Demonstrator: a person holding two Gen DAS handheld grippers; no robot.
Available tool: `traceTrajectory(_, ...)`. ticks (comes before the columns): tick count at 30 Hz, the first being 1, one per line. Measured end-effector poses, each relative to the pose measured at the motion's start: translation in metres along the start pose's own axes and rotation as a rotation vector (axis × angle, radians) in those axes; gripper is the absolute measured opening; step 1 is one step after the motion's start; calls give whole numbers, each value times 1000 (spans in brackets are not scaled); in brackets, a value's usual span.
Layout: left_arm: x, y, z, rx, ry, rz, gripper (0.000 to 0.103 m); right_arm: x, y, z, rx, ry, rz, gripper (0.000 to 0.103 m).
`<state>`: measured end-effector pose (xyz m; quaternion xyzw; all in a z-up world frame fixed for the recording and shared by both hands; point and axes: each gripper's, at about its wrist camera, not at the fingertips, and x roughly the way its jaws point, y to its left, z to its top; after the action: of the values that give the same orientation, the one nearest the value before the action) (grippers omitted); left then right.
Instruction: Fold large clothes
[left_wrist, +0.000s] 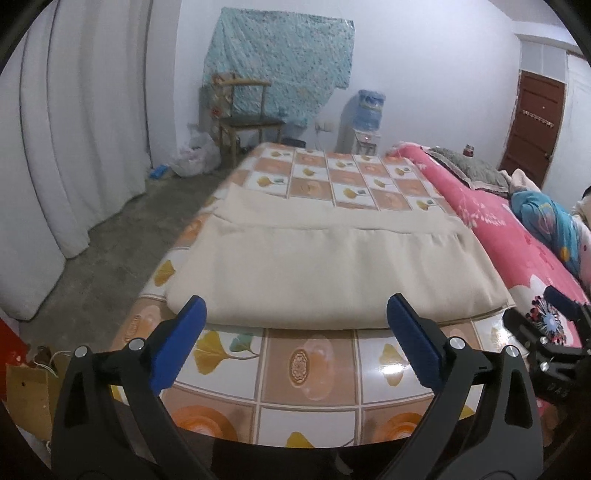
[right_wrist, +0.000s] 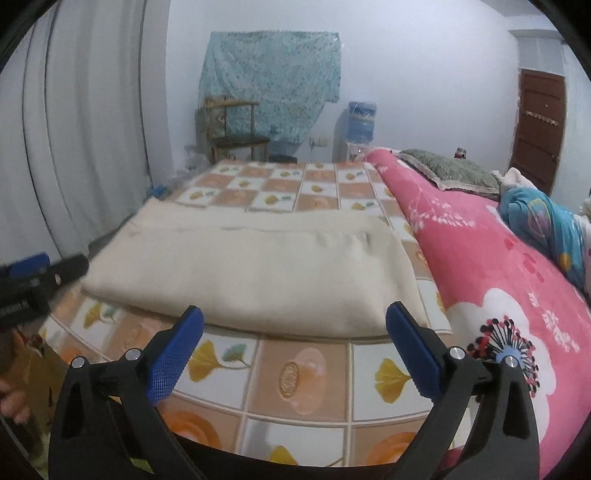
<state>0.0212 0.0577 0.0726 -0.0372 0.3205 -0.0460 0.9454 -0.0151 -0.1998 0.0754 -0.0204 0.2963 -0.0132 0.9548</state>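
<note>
Cream garment (left_wrist: 332, 273) lies folded flat on the tiled tablecloth (left_wrist: 314, 365); pink blanket (right_wrist: 498, 280) alongside. Left gripper (left_wrist: 295, 314) and right gripper (right_wrist: 295, 325): spread wide, empty.

L gripper (left_wrist: 295, 317): blk frame | blue ribbed pads (left_wrist: 410, 332) | silver screws | R gripper (right_wrist: 295, 325): same

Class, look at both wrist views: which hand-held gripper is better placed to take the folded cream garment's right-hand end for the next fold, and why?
Probably the right hand-held gripper. It is open and empty, and its view shows the cream garment ending on the right just beyond its right finger, next to the pink blanket. The left hand-held gripper sits further left.
</note>
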Motion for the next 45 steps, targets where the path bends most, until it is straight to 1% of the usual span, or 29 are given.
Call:
traceTrajectory(1, -1, -2, 0, 8, 1, 22, 95, -4, 1, 1, 7, -20, -2, 96)
traceTrajectory(4, 0, -7, -1, 44, 13, 59, 95, -7, 5, 3, 15, -28, 5, 96)
traceTrajectory(7, 6, -15, -4, 101, 34, 113, 95, -4, 7, 3, 24, -7, 16, 96)
traceTrajectory(10, 10, -18, -6, 98, 39, 134, 95, 2, 6, 3, 33, 26, 13, 96)
traceTrajectory(12, 15, -19, -7, 80, 54, 133, 95, 5, 3, 3, 43, 38, 7, 96)
traceTrajectory(16, 27, -20, -8, 48, 109, 121, 95, 11, -6, -1, 71, 70, 1, 96)
traceTrajectory(20, 36, -26, -11, 52, 145, 137, 95, 22, -10, -7, 72, 115, -14, 96)
traceTrajectory(24, 42, -28, -14, 47, 170, 142, 95, 34, -10, -13, 67, 164, -9, 96)
traceTrajectory(27, 46, -27, -16, 44, 189, 144, 95, 39, -8, -14, 60, 184, -3, 96)
traceTrajectory(37, 52, -25, -17, 36, 214, 135, 95, 48, -6, -13, 47, 210, -8, 96)
traceTrajectory(45, 53, -27, -18, 35, 221, 120, 95, 51, -9, -12, 51, 215, -13, 96)
